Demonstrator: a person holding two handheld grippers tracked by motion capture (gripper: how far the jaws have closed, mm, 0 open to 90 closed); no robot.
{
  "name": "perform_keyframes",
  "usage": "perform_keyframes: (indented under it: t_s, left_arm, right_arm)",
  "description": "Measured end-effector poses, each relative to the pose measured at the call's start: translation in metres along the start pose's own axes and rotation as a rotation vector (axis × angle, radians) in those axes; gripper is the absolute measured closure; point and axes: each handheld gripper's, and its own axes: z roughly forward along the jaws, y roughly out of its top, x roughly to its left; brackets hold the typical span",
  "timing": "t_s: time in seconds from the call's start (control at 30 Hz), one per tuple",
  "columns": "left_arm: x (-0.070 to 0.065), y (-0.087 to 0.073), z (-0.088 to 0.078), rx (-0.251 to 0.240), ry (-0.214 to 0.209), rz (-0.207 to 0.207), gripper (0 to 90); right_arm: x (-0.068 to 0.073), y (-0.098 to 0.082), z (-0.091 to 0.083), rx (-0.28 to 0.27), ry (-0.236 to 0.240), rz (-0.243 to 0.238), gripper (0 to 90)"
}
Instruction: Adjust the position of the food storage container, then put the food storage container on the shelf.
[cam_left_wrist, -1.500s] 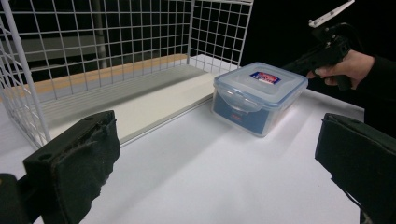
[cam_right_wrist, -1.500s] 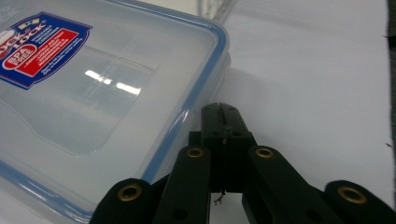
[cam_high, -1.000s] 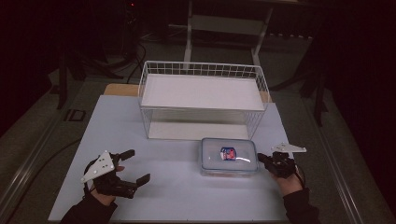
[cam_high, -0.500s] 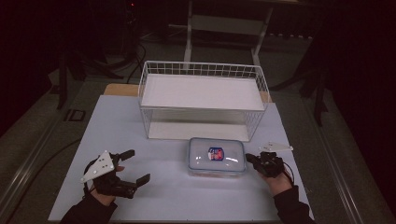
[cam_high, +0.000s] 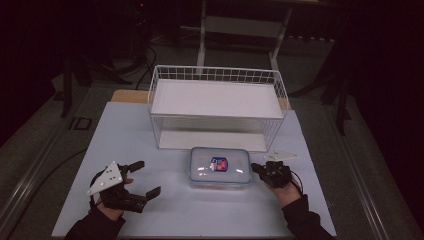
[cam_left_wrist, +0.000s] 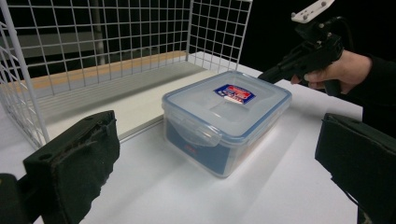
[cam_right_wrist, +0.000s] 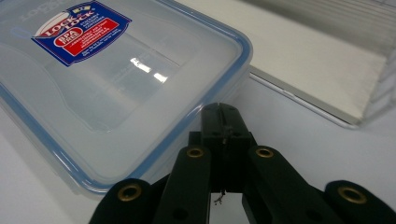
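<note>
We find the right hand-held gripper (cam_high: 259, 170) clenched, tips against the lidded container's (cam_high: 219, 167) side, mid-desk (cam_high: 125, 130) before the wire basket (cam_high: 217, 75). Left hand-held gripper (cam_high: 145, 177) released, idle. Container not yet in the basket.

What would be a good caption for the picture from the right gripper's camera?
The shut right tool noses against the blue-sealed rim of a clear lidded food container, with the wire basket's white floor beyond.

We see a glossy clear plastic container (cam_left_wrist: 224, 121) just ahead of our matt black fingers (cam_left_wrist: 74, 163), a white wire basket (cam_high: 217, 107) beyond, and a smooth matt tabletop (cam_high: 165, 210) beneath.
</note>
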Motion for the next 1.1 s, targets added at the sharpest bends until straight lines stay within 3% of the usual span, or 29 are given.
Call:
perform_keyframes:
  t_s: [0.23,0.4,0.53,0.63,0.7,0.73,0.77,0.83,0.9,1.0,1.1]
  left_arm:
    - [0.000,0.000,0.001,0.005,-0.001,0.001,0.0]
    - [0.000,0.000,0.000,0.001,-0.003,-0.003,0.0]
    - [-0.001,0.000,0.000,0.000,-0.004,-0.003,0.0]
    - [0.000,0.000,0.001,0.005,-0.004,-0.003,0.0]
    - [-0.001,0.000,0.001,0.004,-0.004,-0.003,0.0]
    - [-0.001,0.000,0.001,0.004,-0.004,-0.003,0.0]
    - [-0.001,0.000,0.001,0.005,-0.004,-0.004,0.0]
    - [-0.002,0.000,0.002,0.004,-0.004,-0.007,0.0]
    - [-0.004,0.002,0.003,0.007,-0.010,-0.005,0.0]
    - [-0.006,0.003,0.004,0.010,-0.017,0.003,0.0]
    - [-0.008,0.005,0.004,0.019,-0.024,0.003,0.0]
  right_arm:
    - [0.006,0.005,0.007,-0.010,0.018,-0.020,90.0]
    - [0.002,0.003,0.001,-0.022,0.010,-0.005,89.0]
    - [0.002,0.004,-0.013,-0.083,0.009,0.012,73.2]
    - [0.002,0.006,-0.021,-0.146,0.026,0.017,54.8]
    - [0.004,0.006,-0.026,-0.182,0.033,0.006,46.5]
    - [0.004,0.006,-0.026,-0.182,0.033,0.006,46.5]
    - [0.007,0.007,-0.031,-0.209,0.051,0.001,34.2]
    - [0.008,0.007,-0.033,-0.219,0.064,0.001,29.3]
    - [0.011,0.007,-0.038,-0.229,0.105,-0.014,15.6]
    - [0.015,0.007,-0.046,-0.275,0.145,-0.001,13.2]
    - [0.017,0.006,-0.055,-0.346,0.196,-0.030,13.1]
